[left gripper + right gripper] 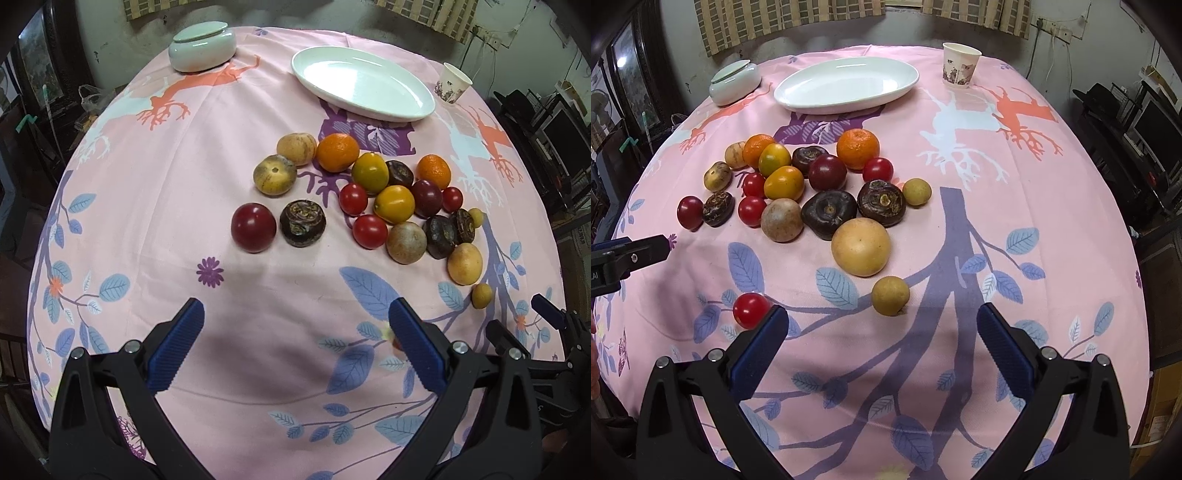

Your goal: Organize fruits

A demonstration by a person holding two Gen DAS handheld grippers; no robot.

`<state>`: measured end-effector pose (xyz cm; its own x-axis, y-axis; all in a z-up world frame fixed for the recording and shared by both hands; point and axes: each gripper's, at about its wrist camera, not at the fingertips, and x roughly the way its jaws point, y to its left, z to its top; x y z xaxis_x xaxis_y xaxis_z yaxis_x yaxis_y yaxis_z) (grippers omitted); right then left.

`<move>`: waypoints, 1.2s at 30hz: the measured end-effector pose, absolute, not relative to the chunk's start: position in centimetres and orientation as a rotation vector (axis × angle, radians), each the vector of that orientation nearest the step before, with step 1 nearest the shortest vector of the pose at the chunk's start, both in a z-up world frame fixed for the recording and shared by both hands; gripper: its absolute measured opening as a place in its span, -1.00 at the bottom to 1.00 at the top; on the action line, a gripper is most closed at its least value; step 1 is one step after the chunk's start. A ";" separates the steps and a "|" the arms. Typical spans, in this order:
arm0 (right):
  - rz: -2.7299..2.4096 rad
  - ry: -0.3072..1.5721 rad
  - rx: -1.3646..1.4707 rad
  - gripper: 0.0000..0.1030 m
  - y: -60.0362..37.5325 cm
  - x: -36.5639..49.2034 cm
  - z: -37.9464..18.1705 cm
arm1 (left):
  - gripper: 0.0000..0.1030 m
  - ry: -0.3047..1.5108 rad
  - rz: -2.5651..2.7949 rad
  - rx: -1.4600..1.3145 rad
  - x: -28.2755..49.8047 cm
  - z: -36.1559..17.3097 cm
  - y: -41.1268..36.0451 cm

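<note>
Several fruits lie in a cluster on the pink cloth: oranges (338, 152) (857, 144), yellow tomatoes (394, 204), red tomatoes (370, 231), dark water chestnuts (303, 222) (829, 214) and tan round fruits (860, 246). A white oval plate (364, 83) (846, 85) stands empty behind them. My left gripper (295, 347) is open and empty, near the table's front. My right gripper (882, 347) is open and empty; a lone red tomato (750, 310) lies by its left finger and a small tan fruit (890, 295) just ahead.
A lidded white ceramic jar (202, 46) (735, 83) stands at the back left. A paper cup (453, 82) (960, 64) stands at the back right. The right gripper shows at the left wrist view's right edge (546, 314). The table edge curves round.
</note>
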<state>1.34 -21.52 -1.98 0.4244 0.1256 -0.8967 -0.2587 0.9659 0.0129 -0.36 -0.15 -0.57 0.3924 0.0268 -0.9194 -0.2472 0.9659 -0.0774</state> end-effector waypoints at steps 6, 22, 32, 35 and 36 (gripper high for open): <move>0.251 1.124 -0.142 0.97 -21.3 1.3 -2.2 | 0.96 1.180 0.196 -0.199 -0.2 -0.9 0.0; 0.281 1.140 -0.153 0.97 -20.5 1.6 -2.3 | 0.96 1.154 0.177 -0.194 0.0 -0.4 0.0; 0.292 1.139 -0.147 0.97 -20.4 1.6 -2.3 | 0.96 1.162 0.188 -0.198 0.0 -0.7 0.3; 0.293 1.142 -0.148 0.97 -20.4 1.6 -2.4 | 0.96 1.163 0.191 -0.202 -0.1 -0.7 0.3; 0.292 1.142 -0.147 0.97 -20.4 1.6 -2.4 | 0.96 1.163 0.192 -0.202 -0.1 -0.7 0.4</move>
